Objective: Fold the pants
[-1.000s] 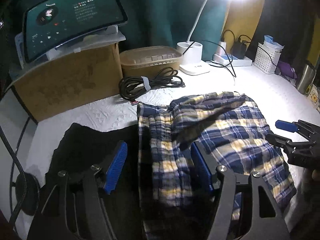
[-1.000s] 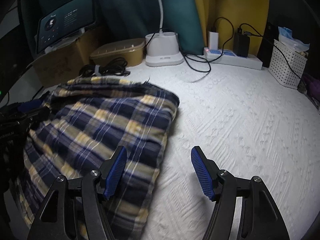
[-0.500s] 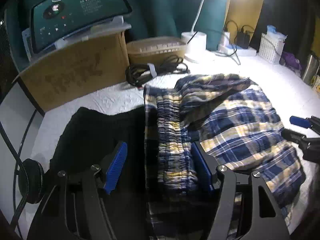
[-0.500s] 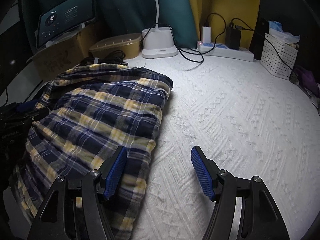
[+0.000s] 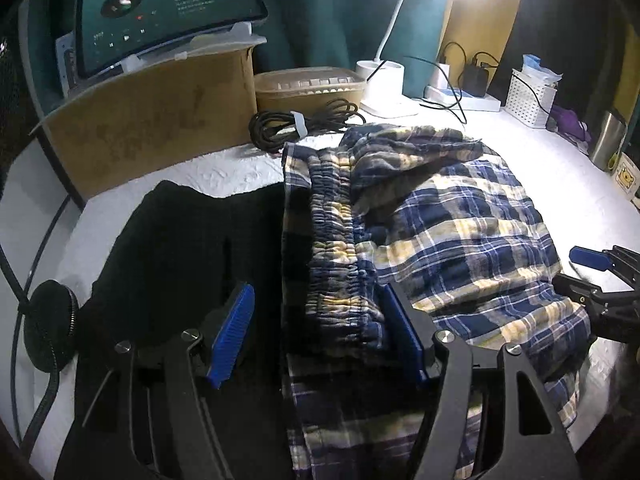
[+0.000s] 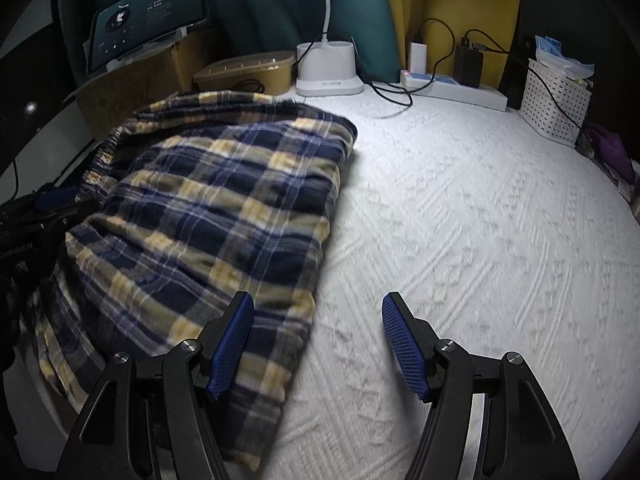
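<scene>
The left gripper is spread wide with nothing pinched, its blue pads straddling the gathered elastic waistband of the plaid pants; the right-hand pad lies against the plaid cloth, while the left-hand pad hangs over a black garment that lies just beside the pants. The right gripper is likewise released and empty, one pad above the near edge of the pants, the other above the bare white textured cover (in the left wrist view it shows at the far right edge of the pants, fingers apart). The pants lie folded into a thick bundle on the cover, waistband toward the left gripper, with a loose flap turned over the top at the far end. Beyond them sit a coiled black cable, a tan lidded container, a cardboard box bearing a lit screen, a white lamp base, a power strip and a white perforated basket.
</scene>
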`<state>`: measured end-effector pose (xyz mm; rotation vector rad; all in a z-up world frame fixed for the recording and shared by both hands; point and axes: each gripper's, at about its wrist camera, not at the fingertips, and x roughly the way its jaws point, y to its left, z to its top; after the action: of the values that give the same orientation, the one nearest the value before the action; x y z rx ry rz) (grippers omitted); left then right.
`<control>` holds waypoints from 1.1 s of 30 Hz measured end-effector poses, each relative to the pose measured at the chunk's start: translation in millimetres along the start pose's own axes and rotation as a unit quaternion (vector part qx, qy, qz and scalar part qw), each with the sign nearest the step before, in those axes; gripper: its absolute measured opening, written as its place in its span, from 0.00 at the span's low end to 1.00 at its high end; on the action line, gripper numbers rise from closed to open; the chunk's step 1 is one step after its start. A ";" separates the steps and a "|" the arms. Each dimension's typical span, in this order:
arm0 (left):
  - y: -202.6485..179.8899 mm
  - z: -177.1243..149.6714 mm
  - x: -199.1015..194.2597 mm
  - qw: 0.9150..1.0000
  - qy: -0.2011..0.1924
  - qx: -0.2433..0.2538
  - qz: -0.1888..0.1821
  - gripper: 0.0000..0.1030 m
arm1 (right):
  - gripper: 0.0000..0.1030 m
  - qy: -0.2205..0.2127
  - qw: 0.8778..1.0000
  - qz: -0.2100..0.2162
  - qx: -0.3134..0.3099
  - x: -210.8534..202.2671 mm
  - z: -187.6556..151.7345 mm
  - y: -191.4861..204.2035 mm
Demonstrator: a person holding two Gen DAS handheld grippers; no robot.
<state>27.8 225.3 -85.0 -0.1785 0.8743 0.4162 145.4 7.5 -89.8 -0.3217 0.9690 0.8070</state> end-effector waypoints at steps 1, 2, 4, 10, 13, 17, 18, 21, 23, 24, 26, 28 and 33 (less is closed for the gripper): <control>-1.0 -0.3 -2.6 1.000 -0.003 -0.001 0.002 0.64 | 0.67 0.001 1.000 -0.002 0.000 -0.7 -2.3 -0.8; -1.8 0.0 -5.0 1.000 -0.006 -0.003 0.002 0.64 | 0.67 0.001 1.000 -0.002 0.001 -1.8 -4.1 -1.7; -3.9 -0.2 -13.1 1.000 -0.016 -0.005 -0.002 0.64 | 0.67 -0.002 1.000 -0.005 0.000 -6.1 -7.5 -3.5; -18.8 -1.4 -39.0 0.998 -0.048 0.006 -0.033 0.64 | 0.67 -0.013 1.000 -0.017 0.004 -22.7 -14.6 -12.6; -28.3 -2.3 -50.4 0.997 -0.057 0.011 -0.046 0.64 | 0.67 -0.016 1.000 -0.022 0.006 -30.5 -18.8 -17.7; -42.0 -2.0 -59.9 0.996 -0.066 0.016 -0.053 0.64 | 0.67 -0.024 0.999 -0.027 0.012 -42.0 -24.3 -26.5; -44.7 -1.7 -61.7 0.996 -0.068 0.017 -0.054 0.64 | 0.67 -0.027 0.999 -0.028 0.014 -45.1 -25.4 -29.0; -55.7 -0.3 -66.6 0.995 -0.074 0.022 -0.059 0.64 | 0.67 -0.037 0.999 -0.031 0.020 -55.8 -28.9 -37.8; -65.2 -0.2 -69.5 0.995 -0.076 0.027 -0.062 0.64 | 0.67 -0.043 0.998 -0.034 0.025 -63.2 -30.9 -44.5; -70.5 -0.2 -70.9 0.995 -0.076 0.030 -0.064 0.64 | 0.67 -0.046 0.998 -0.035 0.028 -66.5 -31.8 -47.4; -77.9 1.1 -73.5 0.994 -0.078 0.032 -0.068 0.64 | 0.67 -0.053 0.997 -0.037 0.032 -74.1 -33.8 -53.2; -87.7 2.6 -78.5 0.993 -0.083 0.035 -0.073 0.64 | 0.67 -0.060 0.997 -0.040 0.036 -81.7 -35.2 -59.6; -109.1 6.9 -87.0 0.991 -0.092 0.048 -0.085 0.64 | 0.67 -0.077 0.995 -0.047 0.047 -98.0 -38.4 -75.8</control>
<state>29.5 104.4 -15.1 -0.1234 0.6887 0.2262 147.3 -111.0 -37.1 -0.2185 0.8373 0.6873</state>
